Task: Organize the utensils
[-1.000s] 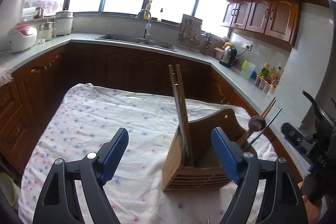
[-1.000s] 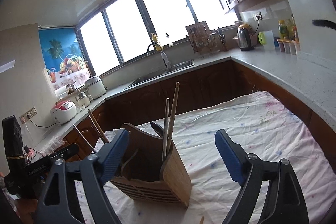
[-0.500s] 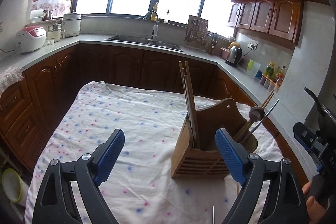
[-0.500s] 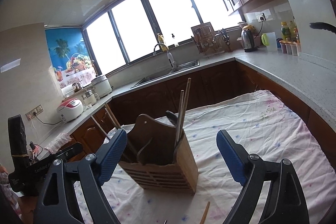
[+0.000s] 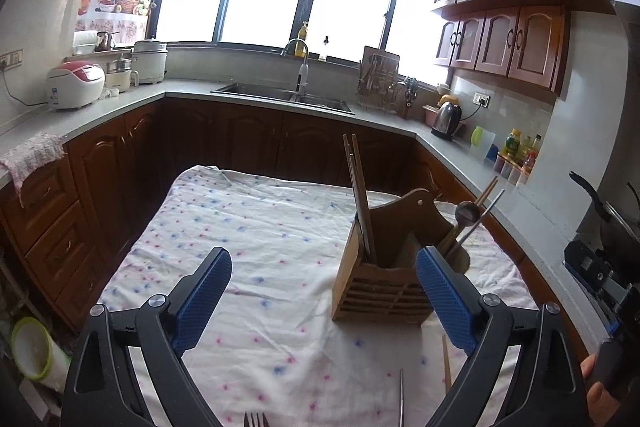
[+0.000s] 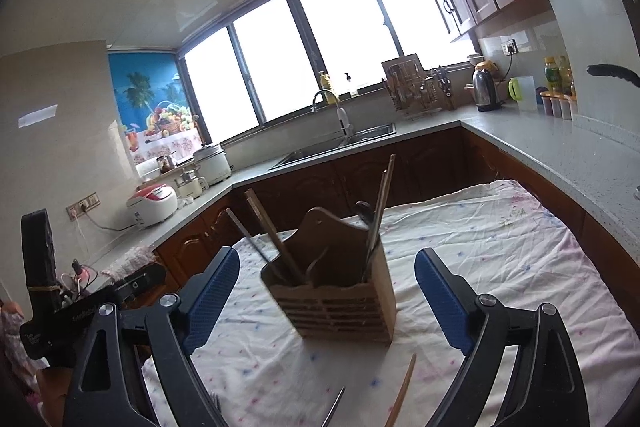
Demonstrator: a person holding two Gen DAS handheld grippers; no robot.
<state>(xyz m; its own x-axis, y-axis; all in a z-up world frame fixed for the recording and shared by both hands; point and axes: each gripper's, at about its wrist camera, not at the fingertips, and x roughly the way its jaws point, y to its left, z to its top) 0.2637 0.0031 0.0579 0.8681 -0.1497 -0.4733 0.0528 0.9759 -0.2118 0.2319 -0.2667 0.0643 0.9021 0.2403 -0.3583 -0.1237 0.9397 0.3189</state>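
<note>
A wooden utensil holder (image 5: 380, 291) stands on the cloth-covered table (image 5: 248, 223), with upright chopsticks (image 5: 358, 195) in one slot and a ladle (image 5: 466, 213) and more sticks leaning out to the right. My left gripper (image 5: 324, 291) hovers in front of it; its jaws are opening and hold nothing. In the right wrist view the holder (image 6: 340, 307) sits beyond my right gripper (image 6: 326, 291), which is open and empty. Loose on the cloth near me lie a wooden chopstick (image 6: 402, 395), a metal chopstick (image 6: 334, 407) and a fork (image 5: 256, 419).
Dark wooden cabinets and a grey counter (image 5: 120, 103) wrap around the table, with a sink (image 5: 288, 95), rice cookers (image 5: 76, 83) and a kettle (image 5: 446, 119). A person's hand (image 5: 596, 391) holds the other gripper at the right edge.
Both grippers drew back from the holder and rose a little, so it looks smaller and farther. Loose utensils came into view at the bottom edge. The left jaws widened.
</note>
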